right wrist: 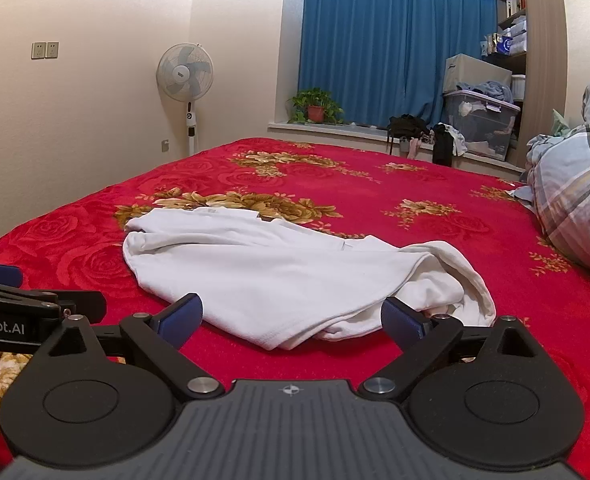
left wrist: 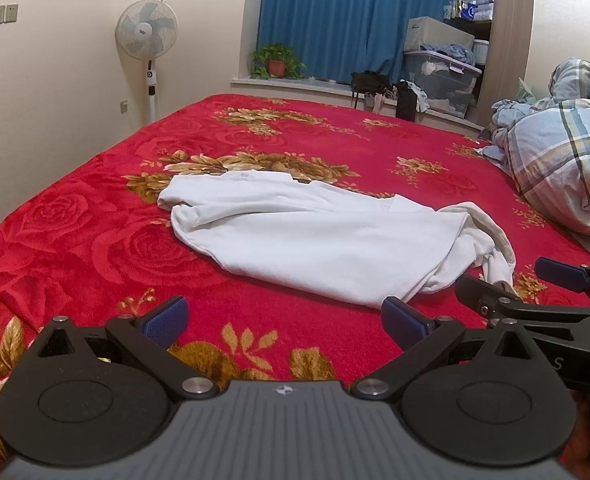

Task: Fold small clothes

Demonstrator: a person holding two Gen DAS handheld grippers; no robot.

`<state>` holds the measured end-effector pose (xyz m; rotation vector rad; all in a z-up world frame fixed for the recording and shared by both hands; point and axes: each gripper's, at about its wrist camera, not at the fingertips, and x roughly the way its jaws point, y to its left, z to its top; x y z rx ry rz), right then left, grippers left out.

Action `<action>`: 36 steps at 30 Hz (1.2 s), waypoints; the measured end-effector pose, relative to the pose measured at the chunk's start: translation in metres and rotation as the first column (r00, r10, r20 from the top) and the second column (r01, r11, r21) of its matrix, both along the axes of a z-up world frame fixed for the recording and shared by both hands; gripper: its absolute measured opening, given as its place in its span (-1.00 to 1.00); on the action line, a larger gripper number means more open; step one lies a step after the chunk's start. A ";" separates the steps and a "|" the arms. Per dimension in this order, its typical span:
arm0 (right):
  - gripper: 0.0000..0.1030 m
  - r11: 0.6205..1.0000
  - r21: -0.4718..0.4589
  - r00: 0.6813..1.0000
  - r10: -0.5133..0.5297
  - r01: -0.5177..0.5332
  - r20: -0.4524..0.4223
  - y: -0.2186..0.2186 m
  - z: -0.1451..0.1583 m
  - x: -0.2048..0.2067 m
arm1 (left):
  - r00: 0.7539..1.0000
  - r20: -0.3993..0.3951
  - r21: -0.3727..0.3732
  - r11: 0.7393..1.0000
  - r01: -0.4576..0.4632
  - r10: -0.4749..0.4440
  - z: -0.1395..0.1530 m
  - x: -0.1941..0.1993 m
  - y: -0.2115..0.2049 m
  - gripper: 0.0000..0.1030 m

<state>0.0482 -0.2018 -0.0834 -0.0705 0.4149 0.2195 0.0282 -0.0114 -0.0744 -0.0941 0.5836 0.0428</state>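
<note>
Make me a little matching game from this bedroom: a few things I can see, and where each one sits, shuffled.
Things:
1. crumpled white cotton garment
2. white standing electric fan
3. green potted plant in a red pot
4. blue-and-white checked quilt

Places:
A. on the window ledge, before the blue curtain
B. bunched at the right edge of the bed
C. spread on the red floral blanket, just ahead of both open tongs
D. on the floor by the cream wall

Pairs: 1-C, 2-D, 3-A, 4-B

Two low wrist views, same red bed (left wrist: 95, 208)
</note>
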 end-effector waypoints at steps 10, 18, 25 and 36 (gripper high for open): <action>0.79 0.998 0.040 0.996 -0.039 0.042 -0.074 -0.006 0.002 0.000 | 1.000 -0.022 0.028 1.000 0.006 -0.005 -0.007 0.004 -0.004 0.90; 0.75 0.980 0.166 0.991 -0.091 0.107 -0.103 -0.032 0.006 0.016 | 0.998 -0.056 0.040 0.999 0.011 -0.009 -0.017 0.008 0.001 0.33; 0.70 0.986 0.142 0.989 -0.069 0.088 -0.130 -0.031 0.009 0.018 | 0.998 -0.059 0.052 0.999 0.000 0.003 -0.018 0.010 -0.002 0.33; 0.10 0.987 0.114 0.987 -0.098 0.112 -0.128 -0.047 0.012 0.018 | 0.997 -0.069 0.071 0.997 0.020 -0.015 -0.026 0.018 -0.014 0.15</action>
